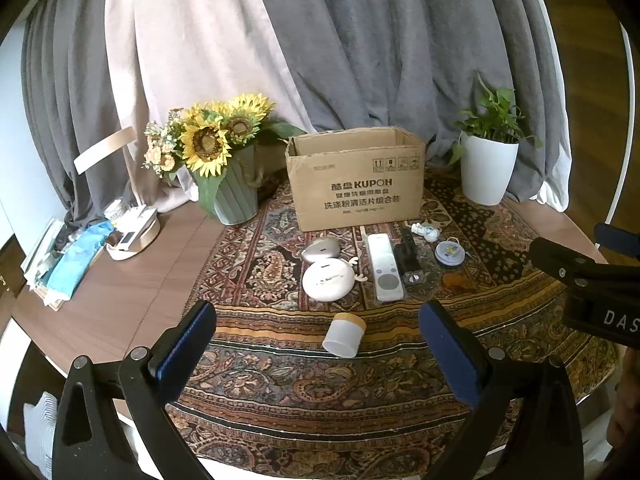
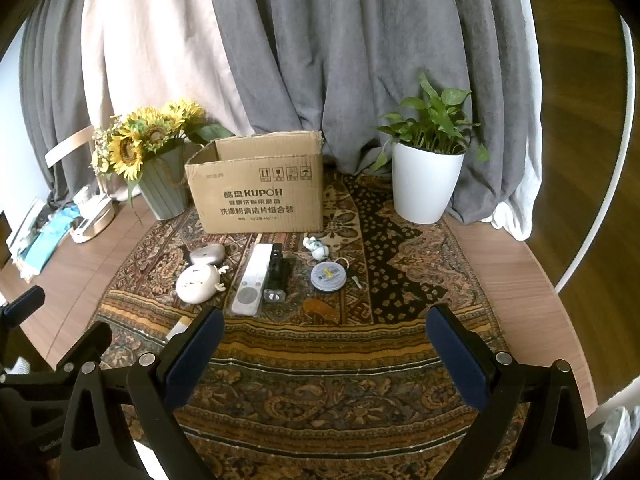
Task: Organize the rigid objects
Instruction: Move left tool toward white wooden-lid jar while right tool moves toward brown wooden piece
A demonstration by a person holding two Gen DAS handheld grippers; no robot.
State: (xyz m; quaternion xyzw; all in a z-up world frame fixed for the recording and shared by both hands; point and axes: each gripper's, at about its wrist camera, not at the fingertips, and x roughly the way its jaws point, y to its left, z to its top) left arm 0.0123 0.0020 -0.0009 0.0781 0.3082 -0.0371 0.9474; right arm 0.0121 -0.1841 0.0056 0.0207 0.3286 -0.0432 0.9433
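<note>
An open cardboard box (image 1: 356,180) (image 2: 258,190) stands at the back of the patterned cloth. In front of it lie a grey oval case (image 1: 320,249), a round white gadget (image 1: 328,279), a white remote (image 1: 384,267), a black clip-like tool (image 1: 409,256), a small white figurine (image 1: 426,231), a round tin (image 1: 450,253) and an amber piece (image 1: 458,281). A white jar (image 1: 345,334) lies on its side nearest me. My left gripper (image 1: 318,336) is open and empty, just in front of the jar. My right gripper (image 2: 326,346) is open and empty, short of the row.
A sunflower vase (image 1: 234,196) stands left of the box and a potted plant (image 1: 486,172) right of it. A tray with clutter (image 1: 132,240) sits at the table's left. Curtains hang behind. The right gripper's body (image 1: 592,280) shows at the right edge.
</note>
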